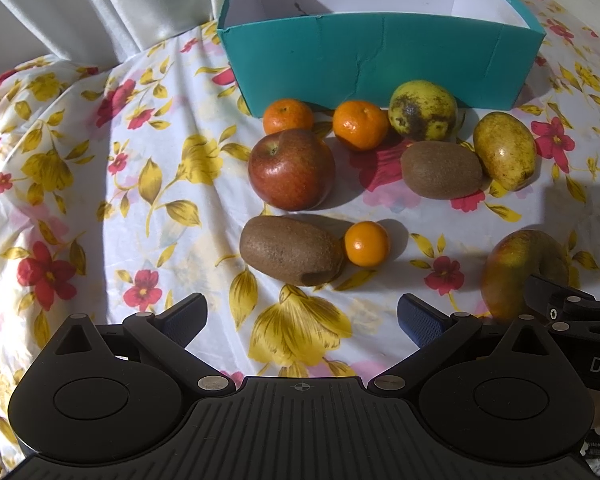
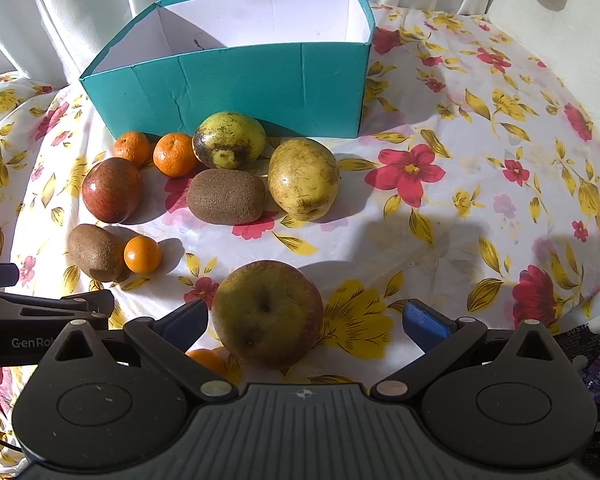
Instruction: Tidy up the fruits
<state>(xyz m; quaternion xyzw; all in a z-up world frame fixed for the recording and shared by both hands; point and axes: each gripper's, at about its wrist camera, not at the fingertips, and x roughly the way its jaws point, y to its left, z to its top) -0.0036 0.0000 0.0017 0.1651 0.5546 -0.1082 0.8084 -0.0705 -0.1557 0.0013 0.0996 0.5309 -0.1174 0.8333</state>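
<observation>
Both grippers hover low over a floral cloth [image 2: 440,240], fruit spread ahead and a teal box [image 2: 260,84] at the far edge, open and apparently empty.

The right gripper [image 2: 304,320] has its fingers spread wide, with a greenish apple [image 2: 267,316] sitting between them, closer to the left pad and not visibly touched by either. The left gripper [image 1: 300,320] is likewise spread, holding nothing; nearest to it, on the side away from the box, lie a kiwi [image 1: 290,250] and a small orange [image 1: 367,243] touching each other. Closer to the box sit a red apple [image 1: 291,169], a second kiwi [image 1: 441,170] and a yellow fruit [image 1: 504,151]. Two more oranges [image 1: 360,124] and a spotted fruit [image 1: 423,110] rest against the box's front wall.

The risk, as it looks: round fruit on wrinkled cloth may roll if one pad meets the apple first. A low carry could also clip the box wall or bump the fruit against it.
</observation>
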